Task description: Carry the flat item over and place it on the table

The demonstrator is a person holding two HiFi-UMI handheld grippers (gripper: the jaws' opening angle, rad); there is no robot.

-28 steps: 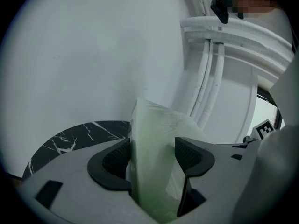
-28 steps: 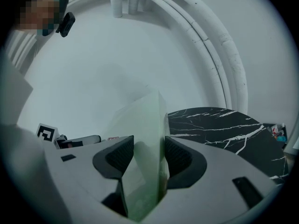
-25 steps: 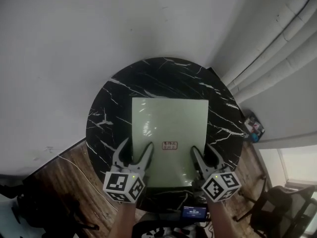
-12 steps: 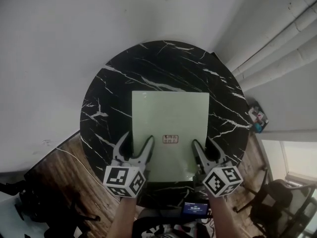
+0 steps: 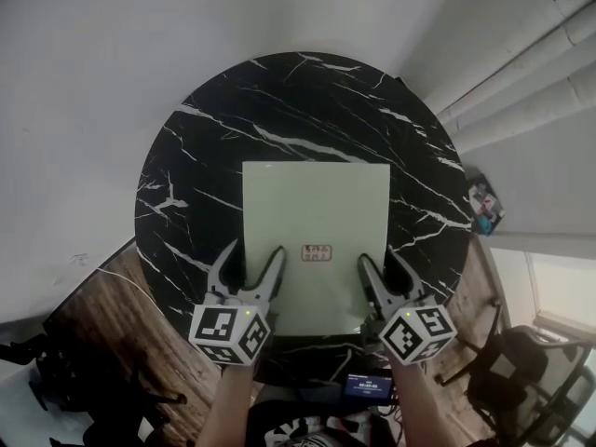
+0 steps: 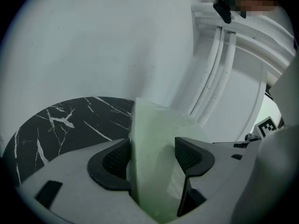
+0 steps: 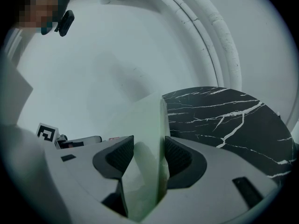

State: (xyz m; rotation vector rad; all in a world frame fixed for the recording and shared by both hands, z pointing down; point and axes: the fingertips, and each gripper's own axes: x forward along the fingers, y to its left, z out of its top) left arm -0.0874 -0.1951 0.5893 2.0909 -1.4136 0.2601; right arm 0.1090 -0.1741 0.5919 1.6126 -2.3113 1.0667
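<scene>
A pale green flat square item [image 5: 315,222] with a small red label hangs over the round black marble table [image 5: 279,101]. My left gripper [image 5: 253,250] is shut on its near left edge, and my right gripper [image 5: 379,254] is shut on its near right edge. In the left gripper view the flat item [image 6: 154,139] stands on edge between the pads of the left gripper [image 6: 152,160], with the table [image 6: 56,120] beyond. The right gripper view shows the flat item [image 7: 147,134] pinched by the right gripper [image 7: 148,157], table [image 7: 224,120] to the right.
White wall surrounds the table's far side. White pipes [image 5: 521,73] run at the upper right. Wooden floor [image 5: 121,343] shows at the lower left. A small coloured object [image 5: 486,208] lies right of the table, and a dark chair [image 5: 512,380] stands at the lower right.
Both grippers have carried the flat item forward, so more of the table lies under it. The grip on both edges is unchanged.
</scene>
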